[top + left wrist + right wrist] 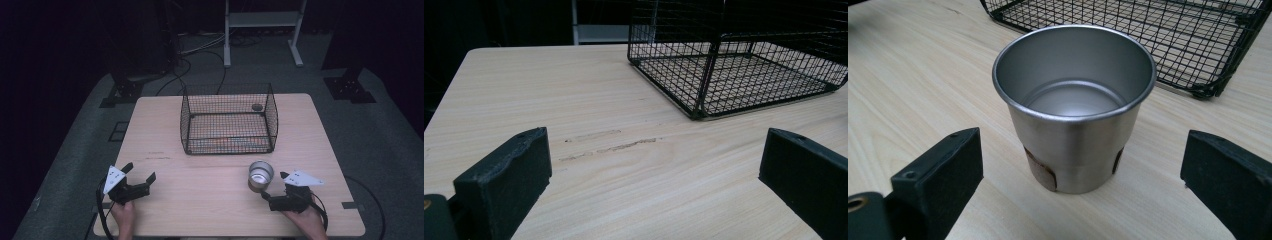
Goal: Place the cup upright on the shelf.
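The cup (1074, 107) is shiny metal and stands upright on the worktop (200, 200), a bit right of the middle in the high view, in the lower half. It is empty inside. Its open top faces up, so it is easy to grab by its sides.

The right tongs (272, 192) sit just beside the cup, at the lower right of the high view. Their jaws are spread wide and hold nothing. In the right gripper view the cup stands ahead, between the two jaws, and they do not touch it. I think the hand is lined up like this so the jaws can slide around the cup and squeeze it.

The left tongs (140, 172) rest at the lower left, well apart from the cup. They are spread wide too, with nothing in them.

The basket (227, 120) of black wire stands behind the cup, near the middle. Its top is open, so the cup could go in there.
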A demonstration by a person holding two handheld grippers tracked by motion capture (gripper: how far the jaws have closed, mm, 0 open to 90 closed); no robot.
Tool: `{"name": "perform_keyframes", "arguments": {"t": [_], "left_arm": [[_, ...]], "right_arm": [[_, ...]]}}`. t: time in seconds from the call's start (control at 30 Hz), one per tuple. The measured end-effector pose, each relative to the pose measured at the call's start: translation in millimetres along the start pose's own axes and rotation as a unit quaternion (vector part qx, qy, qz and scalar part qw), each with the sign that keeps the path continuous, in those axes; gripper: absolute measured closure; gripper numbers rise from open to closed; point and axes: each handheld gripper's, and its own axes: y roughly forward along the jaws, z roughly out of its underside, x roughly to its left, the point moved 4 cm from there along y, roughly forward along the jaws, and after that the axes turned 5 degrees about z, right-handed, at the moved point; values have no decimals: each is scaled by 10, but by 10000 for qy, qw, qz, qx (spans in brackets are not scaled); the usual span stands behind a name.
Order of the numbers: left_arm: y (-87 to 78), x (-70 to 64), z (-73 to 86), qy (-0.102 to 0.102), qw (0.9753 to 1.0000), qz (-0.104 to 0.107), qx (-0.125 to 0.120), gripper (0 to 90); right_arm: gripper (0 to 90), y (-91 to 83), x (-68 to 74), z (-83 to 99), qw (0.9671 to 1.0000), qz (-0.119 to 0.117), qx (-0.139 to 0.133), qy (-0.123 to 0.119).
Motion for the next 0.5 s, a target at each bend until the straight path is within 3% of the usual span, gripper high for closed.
{"name": "perform_keyframes", "arguments": {"t": [0.5], "left_arm": [[1,0,0,-3,10000,-3,-4,0]], "right_arm": [[29,208,43,-63,9999,26,129,-86]]}}
